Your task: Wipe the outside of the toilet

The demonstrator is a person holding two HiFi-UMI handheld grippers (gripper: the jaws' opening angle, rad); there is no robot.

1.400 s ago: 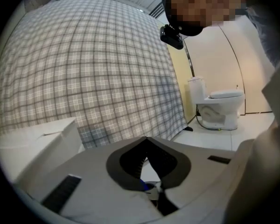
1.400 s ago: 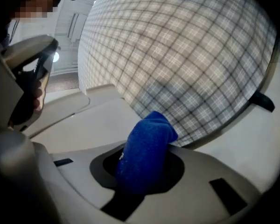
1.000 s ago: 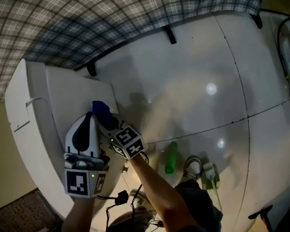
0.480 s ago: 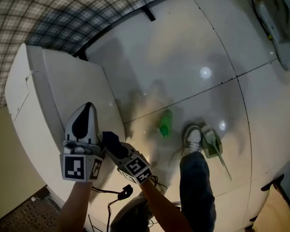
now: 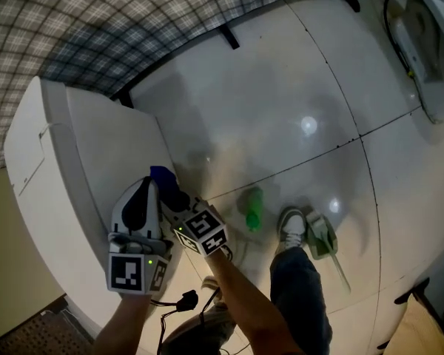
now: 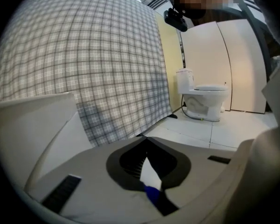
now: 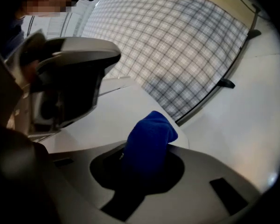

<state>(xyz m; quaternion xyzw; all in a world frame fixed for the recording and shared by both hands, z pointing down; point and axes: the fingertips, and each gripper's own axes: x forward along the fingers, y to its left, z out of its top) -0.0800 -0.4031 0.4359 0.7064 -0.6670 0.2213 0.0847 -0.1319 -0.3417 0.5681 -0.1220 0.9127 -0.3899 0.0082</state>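
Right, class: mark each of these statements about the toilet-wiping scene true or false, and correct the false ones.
1. The right hand-held gripper is shut on a blue fabric cloth. True.
2. A green plastic bottle sits on top of the white ceramic toilet. False: it is on the white tiled floor.
3. The left hand-held gripper also grips a cloth. False: its jaws meet at the tips on nothing.
4. A grey checked curtain hangs close to the toilet. True.
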